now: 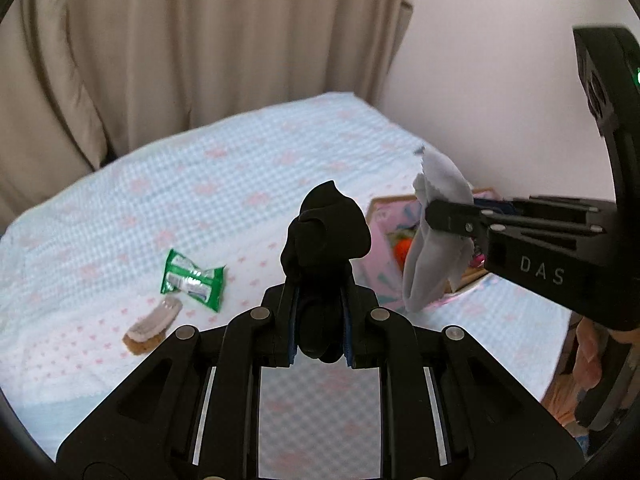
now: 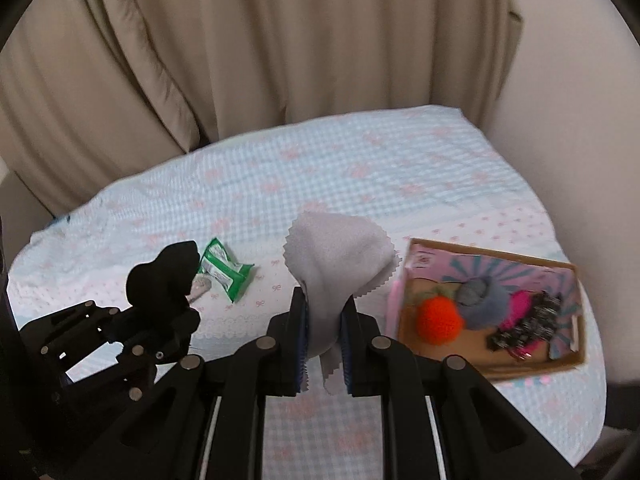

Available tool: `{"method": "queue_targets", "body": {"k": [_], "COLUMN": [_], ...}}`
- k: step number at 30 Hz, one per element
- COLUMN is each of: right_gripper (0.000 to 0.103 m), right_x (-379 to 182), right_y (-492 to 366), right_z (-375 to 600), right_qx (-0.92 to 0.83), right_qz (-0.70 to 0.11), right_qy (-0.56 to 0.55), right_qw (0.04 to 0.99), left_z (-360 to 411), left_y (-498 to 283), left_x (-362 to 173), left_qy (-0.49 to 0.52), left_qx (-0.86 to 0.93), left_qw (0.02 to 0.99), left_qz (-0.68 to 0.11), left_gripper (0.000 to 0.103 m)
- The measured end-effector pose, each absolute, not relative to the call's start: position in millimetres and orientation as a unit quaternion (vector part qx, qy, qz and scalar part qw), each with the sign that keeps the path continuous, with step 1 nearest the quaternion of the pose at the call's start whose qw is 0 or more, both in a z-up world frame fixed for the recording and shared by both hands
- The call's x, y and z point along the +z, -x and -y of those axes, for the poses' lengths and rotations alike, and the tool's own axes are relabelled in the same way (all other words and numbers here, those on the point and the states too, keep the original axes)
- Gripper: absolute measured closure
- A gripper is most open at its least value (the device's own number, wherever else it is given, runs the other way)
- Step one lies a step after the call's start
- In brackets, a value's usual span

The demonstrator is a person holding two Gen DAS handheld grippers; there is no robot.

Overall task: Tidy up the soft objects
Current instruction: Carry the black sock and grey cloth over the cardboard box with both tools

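My left gripper (image 1: pixel 319 300) is shut on a bunched black cloth (image 1: pixel 326 232) and holds it above the bed. My right gripper (image 2: pixel 323 304) is shut on a grey cloth with a zigzag edge (image 2: pixel 340 252), also held in the air. In the left wrist view the right gripper (image 1: pixel 448 216) holds the grey cloth (image 1: pixel 428 248) over the box's near side. In the right wrist view the left gripper (image 2: pixel 176 320) with the black cloth (image 2: pixel 164 276) is at the left. A cardboard box (image 2: pixel 552 368) holds an orange knitted ball (image 2: pixel 438 316), a grey pompom (image 2: pixel 480 304) and other soft items.
A green packet (image 1: pixel 192 280) and a small brush (image 1: pixel 150 326) lie on the blue-checked bedspread (image 1: pixel 200 184). Beige curtains (image 2: pixel 280 40) hang behind the bed. A white wall (image 1: pixel 500 80) is at the right.
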State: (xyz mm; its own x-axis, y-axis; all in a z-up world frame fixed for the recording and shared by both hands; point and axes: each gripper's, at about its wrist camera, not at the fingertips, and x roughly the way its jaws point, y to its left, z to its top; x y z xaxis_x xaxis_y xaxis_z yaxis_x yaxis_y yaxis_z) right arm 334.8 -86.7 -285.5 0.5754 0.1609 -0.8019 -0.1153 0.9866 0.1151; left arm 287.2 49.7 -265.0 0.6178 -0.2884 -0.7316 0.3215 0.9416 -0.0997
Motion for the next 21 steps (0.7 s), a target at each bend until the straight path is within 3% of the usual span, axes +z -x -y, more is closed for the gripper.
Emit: {"method": "queue_targets", "body": {"k": [11,21], "right_gripper": [0.089,0.089], "right_x": [-220,-230], "right_y": [-292,-306], "right_z": [196,310], "right_qx": [0.059,0.080], "right_qz": [-0.434,-0.452], "right_qy": [-0.045,-0.050], "right_qw": [0.898,0.887], "left_z": [48,167], "left_y": [-266,-297], "left_x": [-197,-222], "left_qy": [-0.006,-0.016], "left_qx": [-0.158,-0.135], "left_qw": [0.910,0.901], "left_qz": [-0.383,-0.412], "left_gripper": [0.089,0.089]}}
